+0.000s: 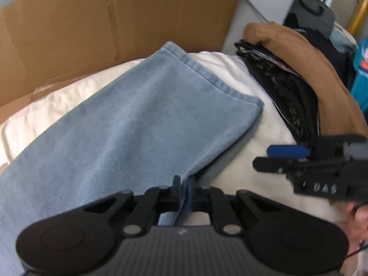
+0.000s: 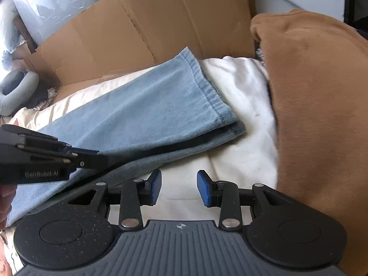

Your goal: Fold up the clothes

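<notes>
We see the light blue jeans [image 1: 138, 119] lying folded on the white bedding [image 2: 241, 138], their edge pinched by our left gripper [image 1: 182, 192], while only the right wrist view shows the right gripper [image 2: 178, 187] spread empty over bedding beside the brown garment [image 2: 322, 103].

- A flattened cardboard box [image 2: 142, 30] stands upright along the far side of the bed.
- A white sheet [image 2: 241, 85] covers the bed.
- A grey ring-shaped cushion [image 2: 16, 89] lies at far left, beside the cardboard.
- A teal container [image 1: 361, 73] shows at the right edge.
</notes>
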